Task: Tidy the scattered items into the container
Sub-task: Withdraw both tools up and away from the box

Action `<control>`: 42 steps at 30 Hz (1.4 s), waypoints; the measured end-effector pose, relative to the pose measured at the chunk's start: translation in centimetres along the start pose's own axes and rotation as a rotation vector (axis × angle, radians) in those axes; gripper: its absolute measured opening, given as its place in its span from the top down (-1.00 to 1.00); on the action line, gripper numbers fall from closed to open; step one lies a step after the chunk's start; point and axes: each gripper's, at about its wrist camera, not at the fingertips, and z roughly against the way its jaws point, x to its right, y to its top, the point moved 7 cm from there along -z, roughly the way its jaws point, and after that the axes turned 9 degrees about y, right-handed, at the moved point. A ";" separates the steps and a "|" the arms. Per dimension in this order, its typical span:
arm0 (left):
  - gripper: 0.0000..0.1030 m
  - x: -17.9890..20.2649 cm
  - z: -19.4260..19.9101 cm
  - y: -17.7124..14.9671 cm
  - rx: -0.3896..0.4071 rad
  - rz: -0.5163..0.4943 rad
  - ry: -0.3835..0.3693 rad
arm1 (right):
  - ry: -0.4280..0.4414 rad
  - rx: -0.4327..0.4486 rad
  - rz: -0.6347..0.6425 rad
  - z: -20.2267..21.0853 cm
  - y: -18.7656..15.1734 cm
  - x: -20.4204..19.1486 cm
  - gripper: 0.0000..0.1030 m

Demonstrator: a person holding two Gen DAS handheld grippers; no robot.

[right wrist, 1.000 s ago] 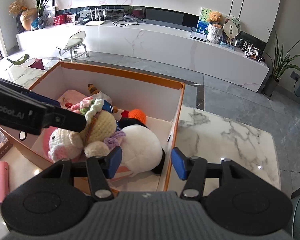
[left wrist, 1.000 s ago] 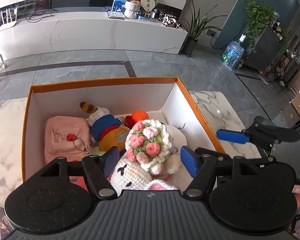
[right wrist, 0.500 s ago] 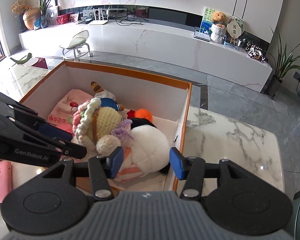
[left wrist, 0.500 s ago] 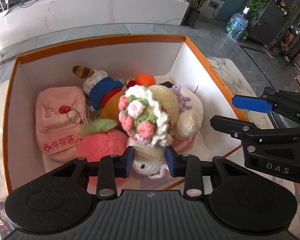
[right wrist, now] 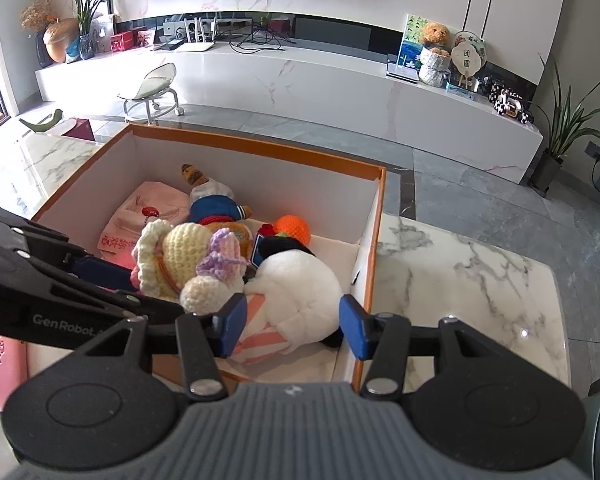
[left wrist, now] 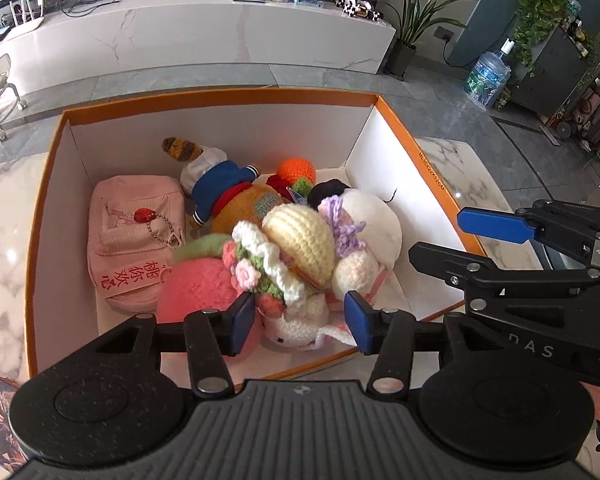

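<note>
An orange-rimmed white box holds several toys. A crocheted doll with a flower hat lies on top of them, beside a pink peach plush, a white-and-black plush and a pink pouch. My left gripper is open, its jaws apart on either side of the doll's head, just above the box's near edge. My right gripper is open and empty over the box's near right corner.
The box stands on a white marble table. A pink wallet lies on the table left of the box. A dark booklet corner shows at the left. Beyond are grey floor and a long white counter.
My left gripper lowered the crocheted doll into the box, then opened and let it go; the doll now lies on the other toys. The right gripper has barely moved.
</note>
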 end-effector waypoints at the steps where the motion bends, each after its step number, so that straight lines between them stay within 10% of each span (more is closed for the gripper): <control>1: -0.15 0.0 0.5 -0.1 0.010 -0.001 0.008 | -0.003 0.003 0.001 0.2 0.0 -0.2 -0.04; 42: -0.26 -0.6 18.7 -13.8 0.321 0.025 0.186 | -0.030 0.237 -0.095 16.7 -9.1 -13.4 -0.25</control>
